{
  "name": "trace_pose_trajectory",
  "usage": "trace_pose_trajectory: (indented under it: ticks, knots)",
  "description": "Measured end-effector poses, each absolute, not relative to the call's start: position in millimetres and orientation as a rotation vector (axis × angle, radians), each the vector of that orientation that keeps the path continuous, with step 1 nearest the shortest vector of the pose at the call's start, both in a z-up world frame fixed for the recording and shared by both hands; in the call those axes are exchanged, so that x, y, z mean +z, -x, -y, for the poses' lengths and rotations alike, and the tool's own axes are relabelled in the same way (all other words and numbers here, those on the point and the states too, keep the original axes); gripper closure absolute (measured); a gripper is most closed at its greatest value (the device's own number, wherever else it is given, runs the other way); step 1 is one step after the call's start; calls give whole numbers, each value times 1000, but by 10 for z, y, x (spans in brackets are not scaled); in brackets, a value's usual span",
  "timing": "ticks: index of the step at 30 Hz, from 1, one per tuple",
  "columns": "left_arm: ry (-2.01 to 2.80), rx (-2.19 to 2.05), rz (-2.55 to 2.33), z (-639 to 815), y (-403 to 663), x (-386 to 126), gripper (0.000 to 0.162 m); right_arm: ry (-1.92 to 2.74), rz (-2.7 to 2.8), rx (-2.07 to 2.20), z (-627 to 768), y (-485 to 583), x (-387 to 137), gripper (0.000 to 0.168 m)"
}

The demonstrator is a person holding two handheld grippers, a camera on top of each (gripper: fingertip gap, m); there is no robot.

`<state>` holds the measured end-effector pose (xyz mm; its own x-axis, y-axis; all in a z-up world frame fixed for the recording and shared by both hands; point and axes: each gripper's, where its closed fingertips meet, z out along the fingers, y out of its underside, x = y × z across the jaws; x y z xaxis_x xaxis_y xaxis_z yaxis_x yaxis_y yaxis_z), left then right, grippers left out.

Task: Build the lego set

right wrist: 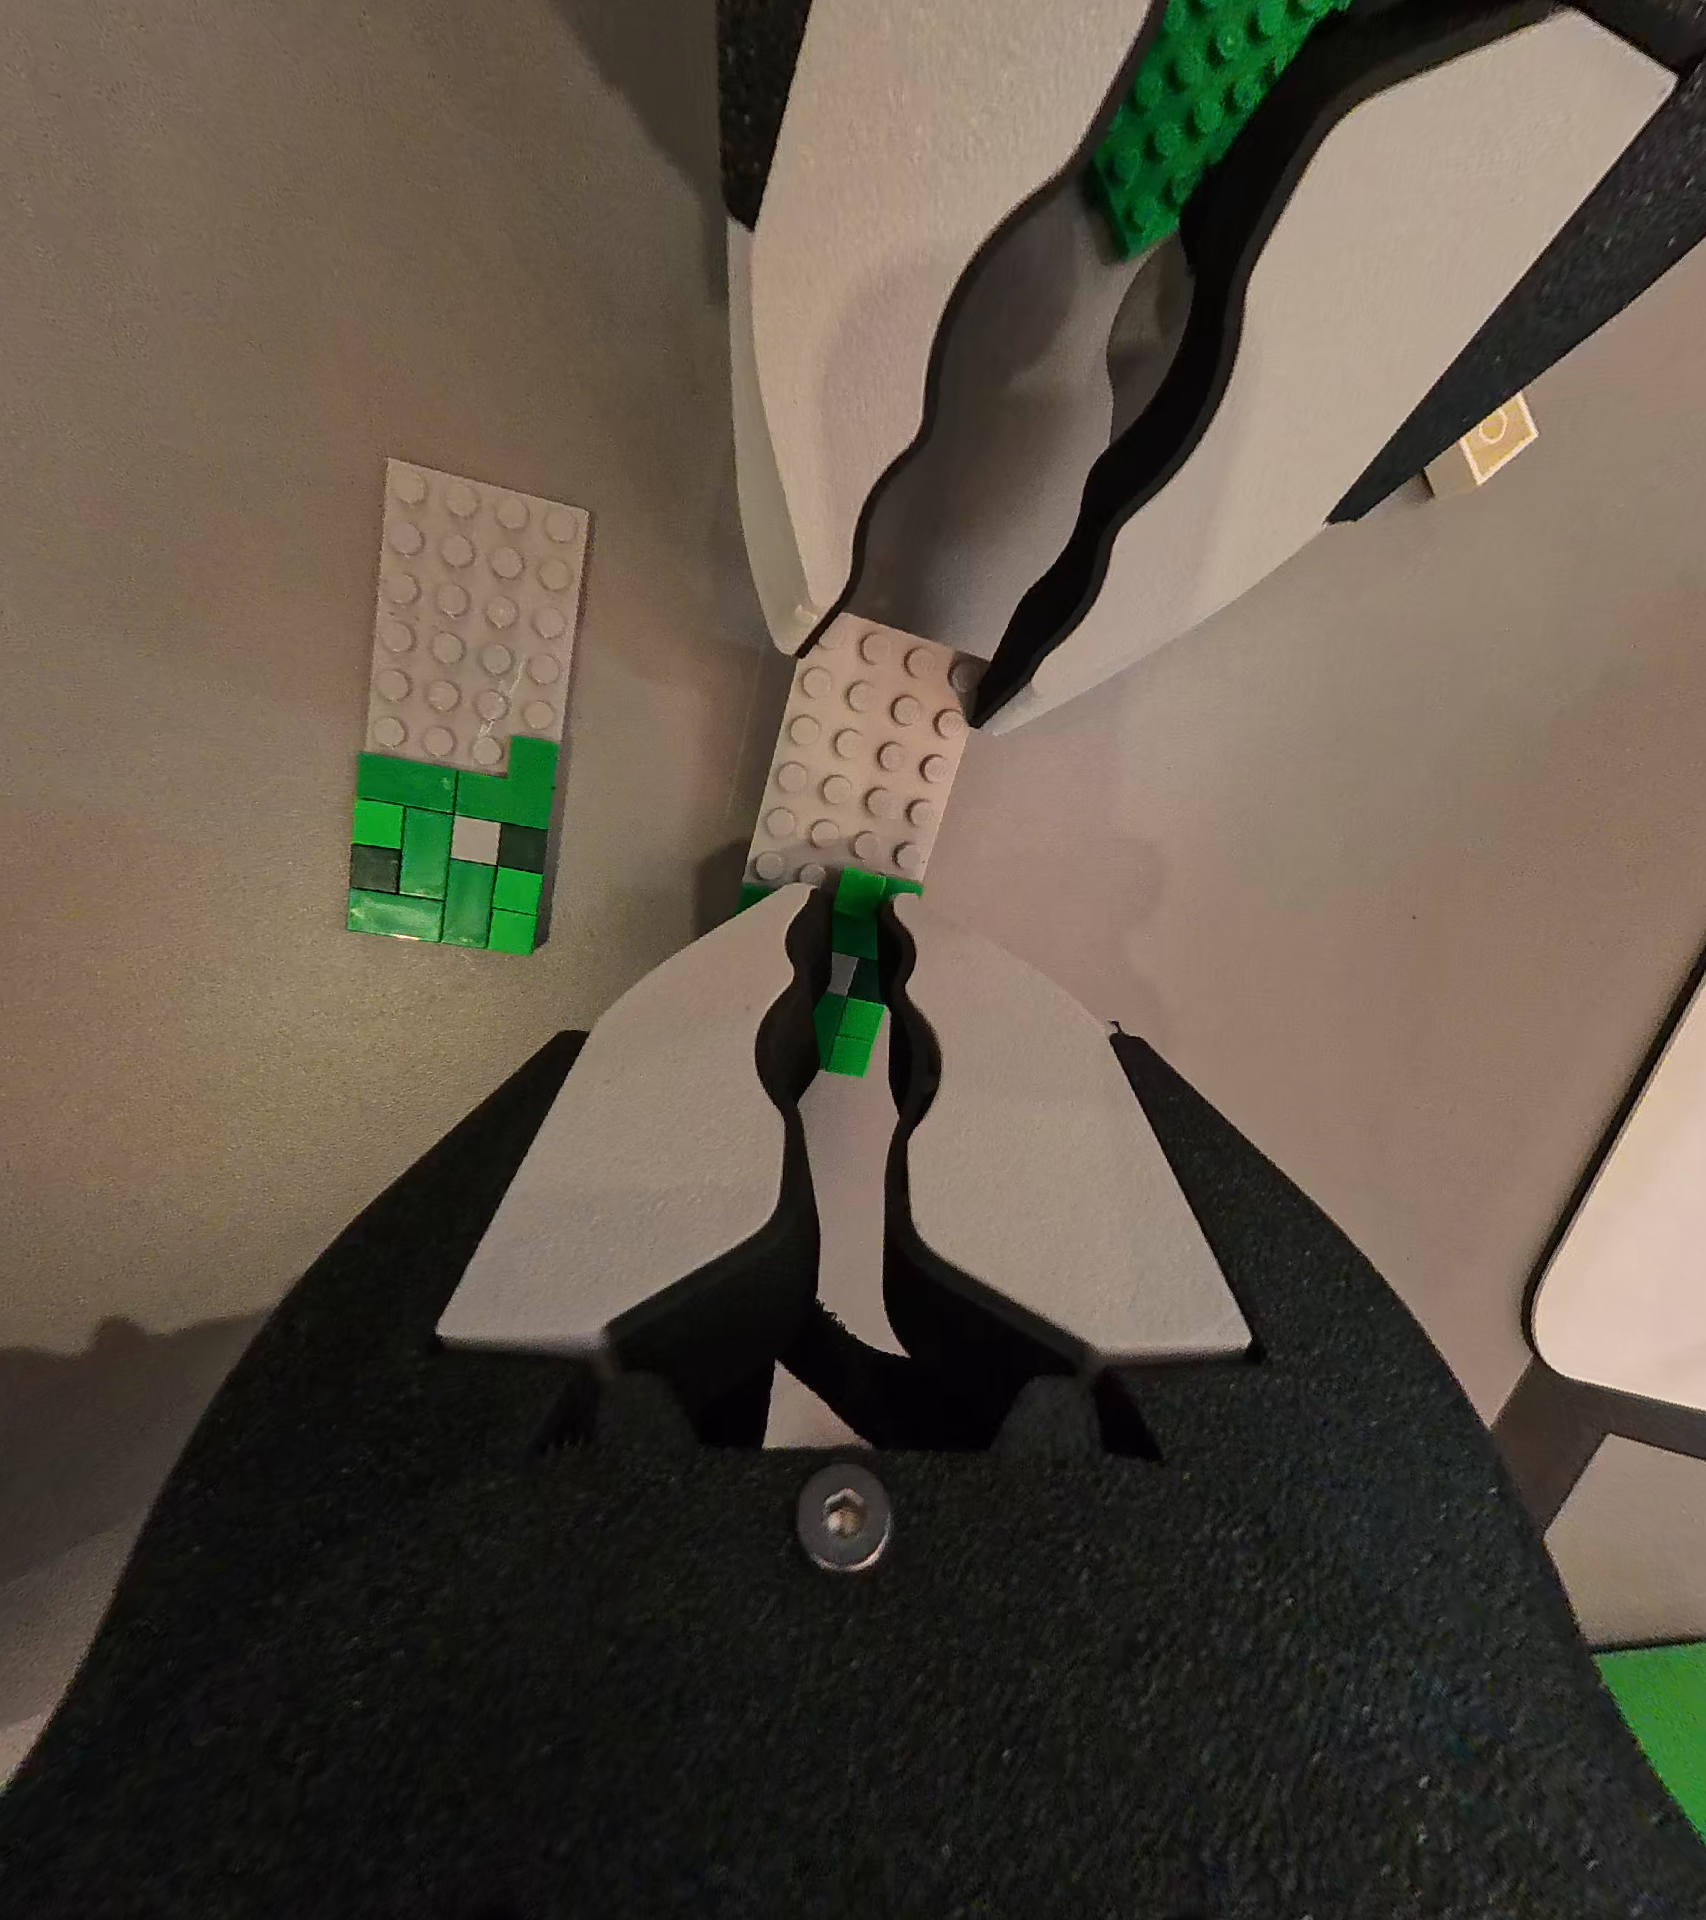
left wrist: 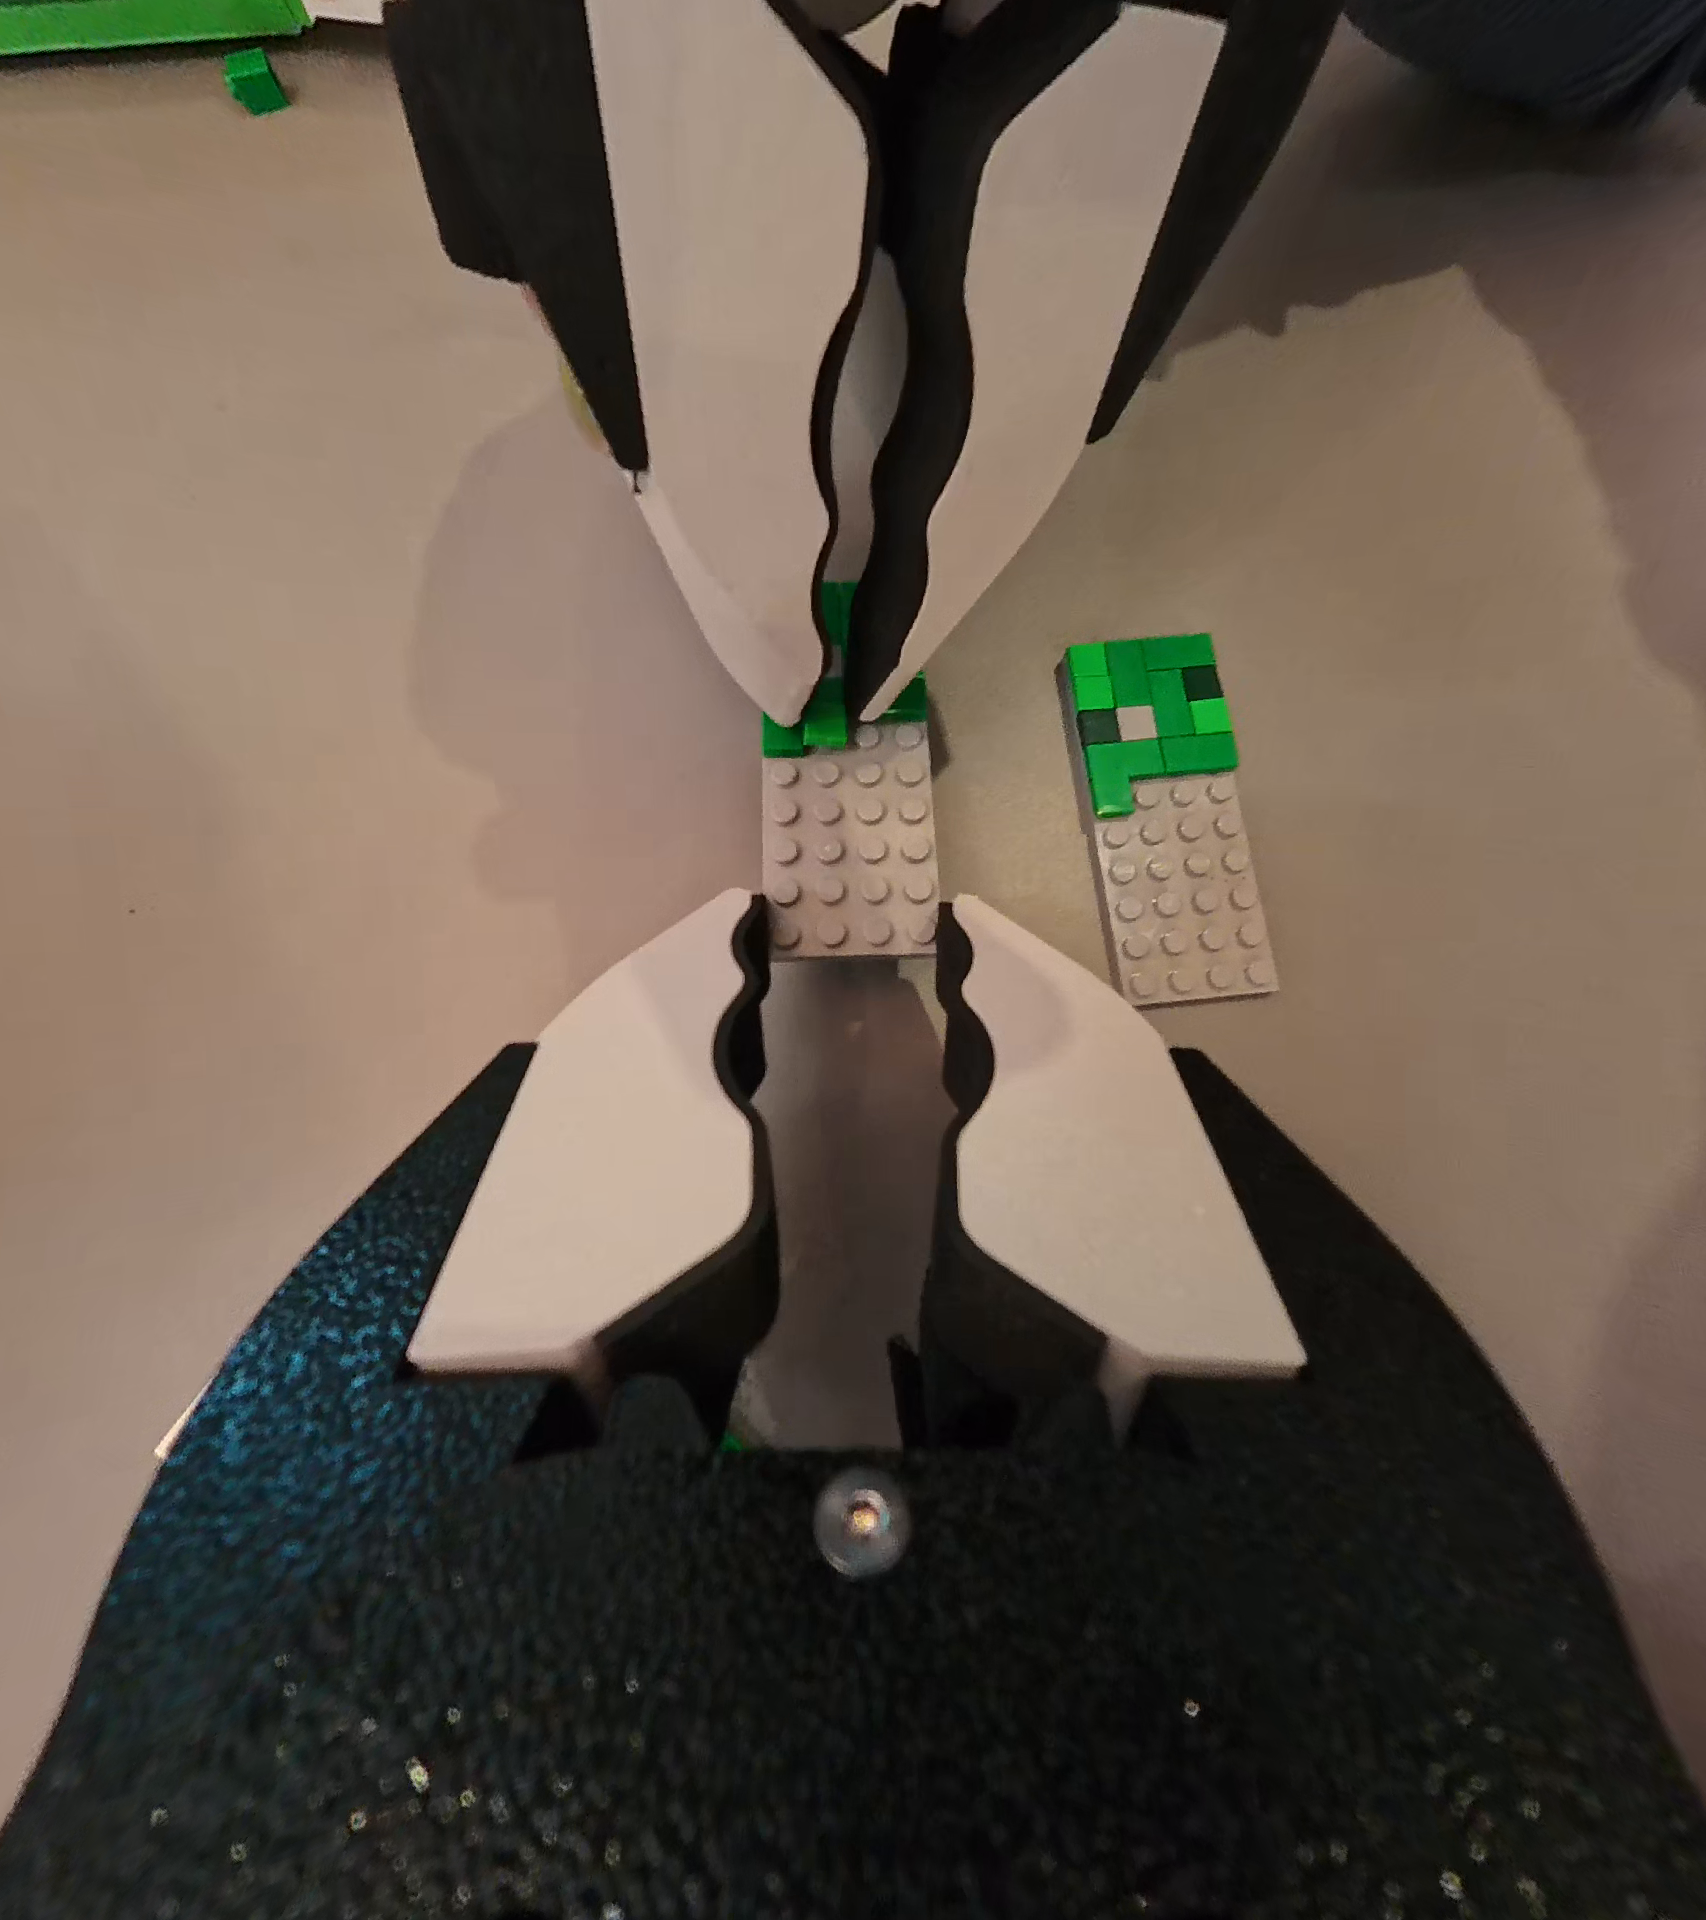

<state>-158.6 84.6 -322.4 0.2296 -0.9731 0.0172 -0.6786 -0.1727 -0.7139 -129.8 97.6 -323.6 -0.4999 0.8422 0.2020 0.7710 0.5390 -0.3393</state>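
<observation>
Grey tabletop (left wrist: pixel 205 623) spreads under both my tools, with a spare green plate (right wrist: pixel 1192 114) lying at its far side. My left gripper (left wrist: pixel 854 925) has its jaws set against the two long edges of the near end of a grey studded plate (left wrist: pixel 849 852), steadying it flat on the table. My right gripper (right wrist: pixel 844 914) has its jaws nearly together on a small green tile (right wrist: pixel 859 894), at the edge of the green patch covering the plate's other end. I judge this the pressing-down step; next I need a straight downward push, then to let go without lifting the plate. Just beside it lies a second grey plate (left wrist: pixel 1181 894), one end already paved in mixed green tiles.
</observation>
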Motion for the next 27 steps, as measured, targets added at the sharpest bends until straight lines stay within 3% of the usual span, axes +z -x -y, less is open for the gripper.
trace_pose_trajectory:
  ticks: [18, 22, 27]
  knots:
    - [1899, -645, -1521, -844, 1609, -3182, 132, 1446, 2296, 270, -1155, 1232, -3087, 153]
    - [1885, -676, -1496, -839, 1631, -3105, 132, 1663, 2041, 613, -1236, 1288, -2936, 150]
    - [1921, -719, -1324, -943, 1691, -2872, 132, 1504, 1870, 851, -1068, 1379, -2639, 128]
